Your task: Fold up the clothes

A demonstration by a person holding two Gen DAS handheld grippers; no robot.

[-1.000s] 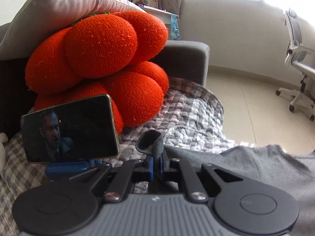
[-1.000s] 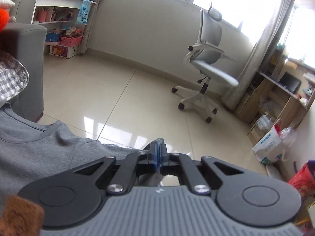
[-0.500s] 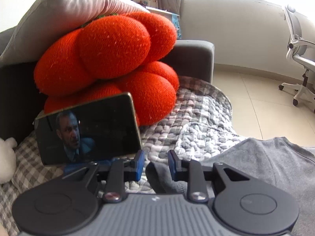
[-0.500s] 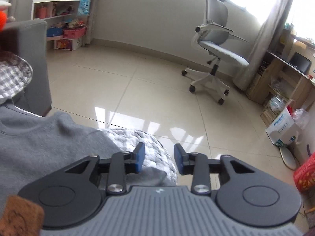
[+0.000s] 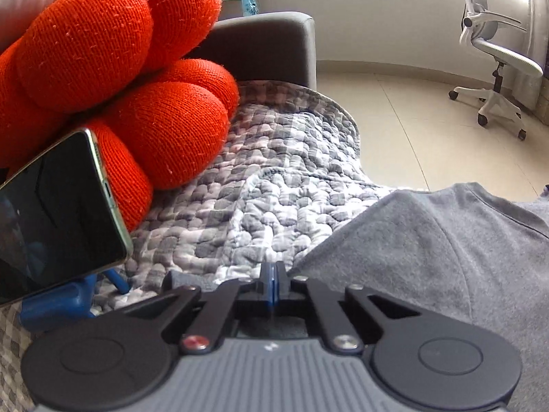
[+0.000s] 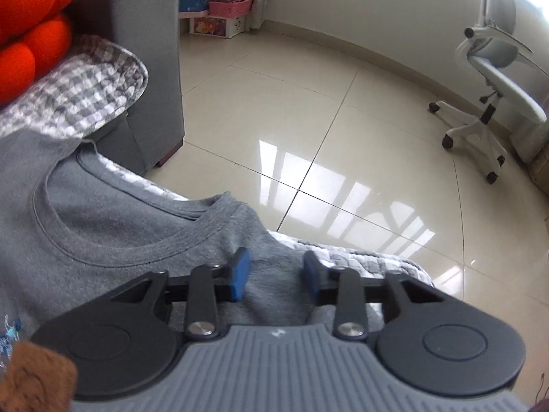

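A grey T-shirt lies spread on the quilted checked blanket of a sofa. In the right wrist view its round collar faces the sofa's front edge. My left gripper is shut at the shirt's left edge, next to the sleeve; no cloth shows between the pads. My right gripper is open, its blue pads resting over the shirt's right shoulder with cloth between them.
An orange knitted cushion and a phone on a blue stand lean at the left. The grey sofa arm is behind. The tiled floor and a white office chair lie beyond the sofa edge.
Both grippers let go of the shirt half a second ago. The left has since shut again and shifted right; the right has stayed open and moved over the shoulder.
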